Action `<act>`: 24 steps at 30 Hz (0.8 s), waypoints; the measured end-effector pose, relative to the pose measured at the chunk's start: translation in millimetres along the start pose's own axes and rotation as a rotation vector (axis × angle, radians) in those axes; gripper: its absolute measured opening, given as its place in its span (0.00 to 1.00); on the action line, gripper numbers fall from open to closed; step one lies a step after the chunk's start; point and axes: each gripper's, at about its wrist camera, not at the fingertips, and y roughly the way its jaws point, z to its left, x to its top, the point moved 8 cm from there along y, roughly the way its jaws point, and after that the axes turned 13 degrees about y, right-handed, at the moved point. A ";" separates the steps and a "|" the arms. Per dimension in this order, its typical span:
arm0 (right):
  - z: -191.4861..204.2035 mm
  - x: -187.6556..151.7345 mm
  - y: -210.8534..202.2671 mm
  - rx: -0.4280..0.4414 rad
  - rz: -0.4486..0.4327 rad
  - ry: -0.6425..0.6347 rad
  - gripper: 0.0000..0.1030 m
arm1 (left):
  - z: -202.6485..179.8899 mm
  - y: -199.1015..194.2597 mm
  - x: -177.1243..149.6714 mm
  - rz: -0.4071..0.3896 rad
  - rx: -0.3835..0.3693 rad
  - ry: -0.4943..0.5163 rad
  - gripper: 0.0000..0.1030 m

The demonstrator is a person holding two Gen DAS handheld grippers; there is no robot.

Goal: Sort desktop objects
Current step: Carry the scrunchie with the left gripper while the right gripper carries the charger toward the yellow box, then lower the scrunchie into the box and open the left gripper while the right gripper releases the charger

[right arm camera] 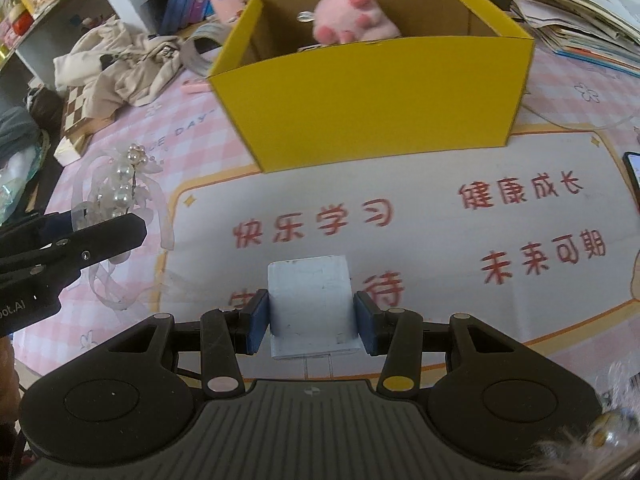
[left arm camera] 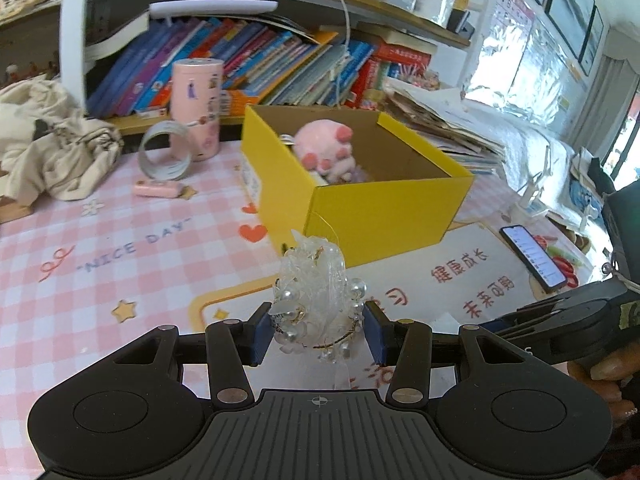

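Left hand-held gripper [left arm camera: 320, 330] clamps pearl hair ornament [left arm camera: 318, 300]; right hand-held gripper [right arm camera: 310, 322] clamps white block [right arm camera: 312, 304].

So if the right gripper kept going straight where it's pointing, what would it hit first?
Probably the desk mat just ahead, since the right gripper, shut on the white block, tilts downward; the yellow box lies farther on. Depth is uncertain.

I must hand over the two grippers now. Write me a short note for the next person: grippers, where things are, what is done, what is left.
Left gripper: shut on the pearl hair ornament, held above the mat.
Right gripper: shut on the white block, also in the air.
Yellow box: open, straight ahead; the pink plush toy already lies inside.
Left to do: probably drop both held items into the box. A tape roll, a small pink item and a phone remain on the desk.
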 end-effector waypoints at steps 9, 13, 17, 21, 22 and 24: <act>-31.4 29.9 -9.4 0.008 -0.018 -0.002 0.42 | -24.4 22.3 26.1 -0.003 -0.004 0.012 0.44; -40.0 49.9 -20.7 0.030 -0.054 -0.017 0.42 | -31.8 26.9 45.8 -0.031 0.008 0.015 0.44; -44.2 75.8 -32.8 0.058 -0.106 -0.046 0.42 | -37.5 31.2 74.0 -0.078 0.021 0.028 0.44; -45.6 106.4 -39.5 0.088 -0.160 -0.084 0.42 | -43.0 38.9 103.8 -0.120 0.042 0.063 0.44; -45.8 114.7 -39.6 0.095 -0.172 -0.094 0.42 | -44.3 41.2 111.2 -0.130 0.049 0.073 0.44; -44.7 130.0 -39.1 0.108 -0.192 -0.111 0.42 | -45.8 45.5 124.5 -0.148 0.065 0.086 0.44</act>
